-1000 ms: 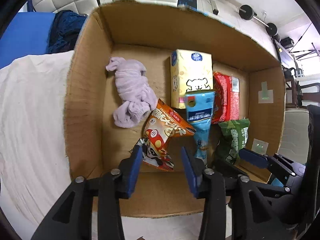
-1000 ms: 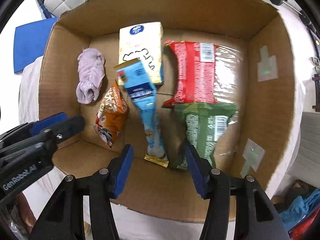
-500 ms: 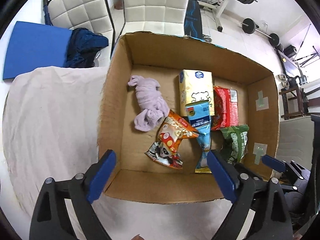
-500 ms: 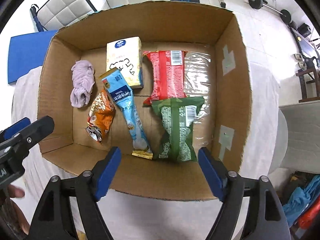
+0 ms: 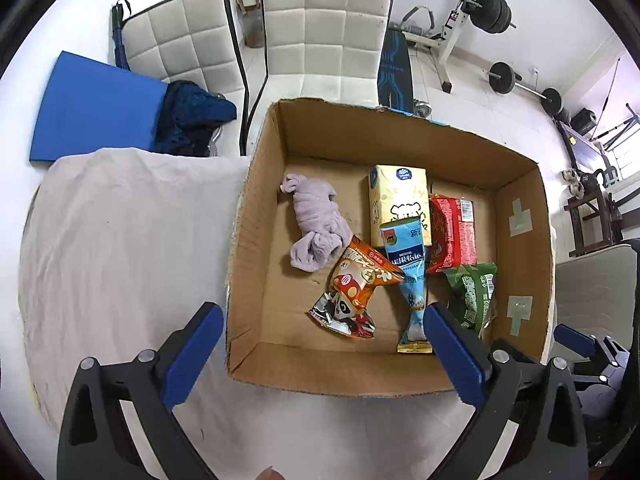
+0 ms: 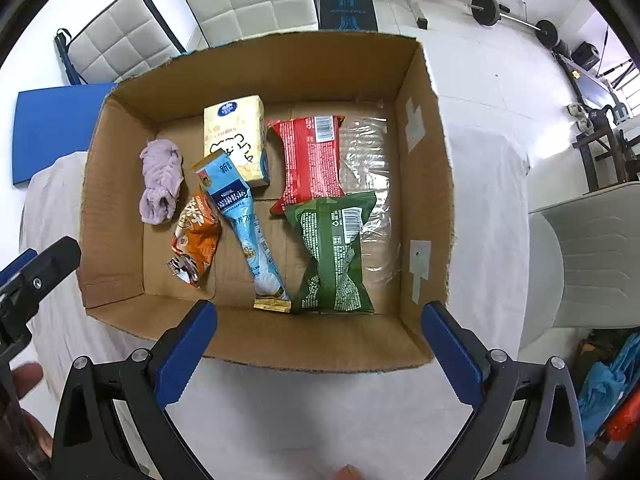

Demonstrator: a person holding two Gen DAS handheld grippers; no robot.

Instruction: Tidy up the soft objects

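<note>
Soft packets and cloth [image 5: 316, 224] gathered inside cardboard box [image 5: 256, 216], orange packet [image 5: 354, 292] toward its near wall; left gripper [image 5: 320, 344] and right gripper [image 6: 320, 332] opening wide, empty, above near edge.

A room in a home, doubling as a gym. Beyond the far edge of the cloth-covered tabletop [image 5: 120, 240] stand two white quilted dining chairs [image 5: 328, 28], and behind them on the pale tiled floor [image 6: 480, 64] are a weight bench [image 6: 346, 0], a rack with plates [image 5: 484, 8] and loose barbells [image 5: 524, 84]. A blue mat [image 5: 96, 112] and a dark garment [image 5: 188, 116] lie by the chairs.
</note>
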